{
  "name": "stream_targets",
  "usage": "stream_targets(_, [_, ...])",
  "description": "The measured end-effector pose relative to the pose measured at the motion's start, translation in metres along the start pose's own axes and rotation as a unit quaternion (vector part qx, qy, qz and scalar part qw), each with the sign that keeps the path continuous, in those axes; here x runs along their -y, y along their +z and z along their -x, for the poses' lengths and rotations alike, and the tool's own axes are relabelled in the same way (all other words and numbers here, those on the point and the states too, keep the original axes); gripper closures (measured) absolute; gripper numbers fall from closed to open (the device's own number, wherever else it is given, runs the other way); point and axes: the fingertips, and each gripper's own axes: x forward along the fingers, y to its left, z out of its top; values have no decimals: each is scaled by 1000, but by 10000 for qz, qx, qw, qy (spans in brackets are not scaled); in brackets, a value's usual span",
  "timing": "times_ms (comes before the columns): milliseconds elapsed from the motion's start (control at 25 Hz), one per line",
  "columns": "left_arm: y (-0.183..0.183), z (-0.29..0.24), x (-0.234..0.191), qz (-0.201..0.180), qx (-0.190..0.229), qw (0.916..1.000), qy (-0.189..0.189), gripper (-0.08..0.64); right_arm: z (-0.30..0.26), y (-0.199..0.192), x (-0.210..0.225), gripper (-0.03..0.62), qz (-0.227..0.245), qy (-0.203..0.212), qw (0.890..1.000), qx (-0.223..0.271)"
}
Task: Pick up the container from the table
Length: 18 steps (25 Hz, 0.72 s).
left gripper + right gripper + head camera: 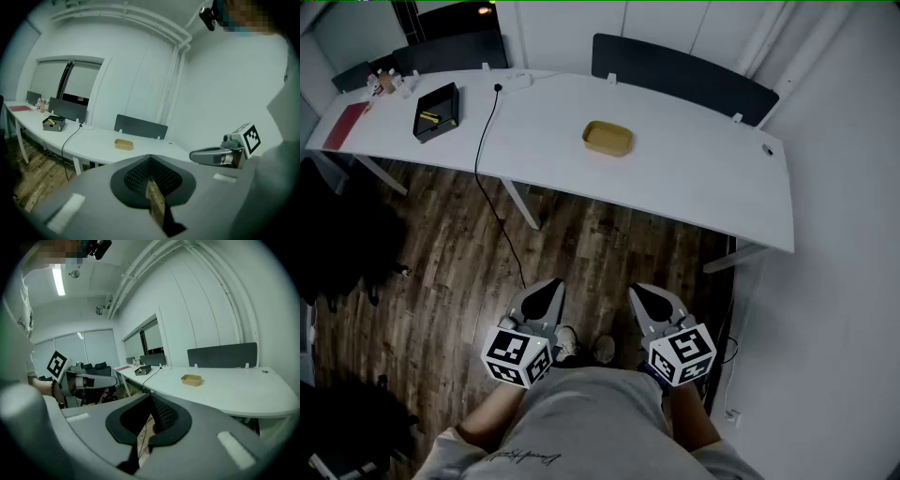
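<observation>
Task status: not yet begun, as I judge it. The container (607, 139), a shallow tan tray with rounded corners, sits alone on the middle of the white table (703, 183), with bare tabletop on every side. A black box (437, 112) stands well to its left and a black cable (490, 117) runs off the front edge between the two. Nothing touches the container, so the approach, the grasp and the lift all remain to be done.

Pose: I hold the left gripper (546, 295) and the right gripper (649, 302) low and close to my body. They are side by side over the wooden floor (441, 262), well apart from the table. Both point forward, roughly towards the table's near edge. The container lies ahead and slightly between their lines.

Jaws: in the left gripper view the two jaws meet, leaving only a thin slit, and nothing lies between them. The right gripper view shows the same, closed and empty. I judge that either pair must be spread before it can take the container's rim.
</observation>
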Motion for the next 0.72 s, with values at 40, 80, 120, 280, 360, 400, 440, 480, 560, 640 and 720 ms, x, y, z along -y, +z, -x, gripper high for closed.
stream_targets(40, [0,0,0,-10,-2,10000,-6,560,-1,1,-1,578,2,2,10000,2])
stream_targets(80, [0,1,-1,-21,-4,10000,-12,560,-1,1,-2,578,2,6,10000,3])
stream_targets(120, [0,2,-1,-31,-9,10000,-20,560,-2,1,-4,578,-4,13,10000,4])
stream_targets(280, [1,6,-4,-71,-25,9999,-82,560,-4,2,-11,578,-24,26,10000,1])
stream_targets(360, [4,7,-7,-92,-15,9999,-141,560,-6,3,-13,578,-38,2,10000,17])
stream_targets(400, [5,7,-8,-108,-8,9998,-162,560,-7,4,-14,578,-66,-17,10000,42])
stream_targets(440, [6,7,-9,-130,-5,9998,-176,560,-8,6,-15,578,-107,-35,9999,76])
stream_targets(480, [6,8,-11,-154,-5,9997,-186,560,-9,7,-16,577,-146,-51,9998,108])
stream_targets(560, [8,9,-15,-185,-8,9996,-217,560,-12,9,-19,577,-171,-88,9997,143])
stream_targets(640, [9,10,-21,-182,3,9995,-258,560,-17,12,-23,577,-161,-121,9997,155])
stream_targets(720, [10,11,-30,-159,24,9995,-275,560,-23,15,-27,577,-167,-149,9996,180])
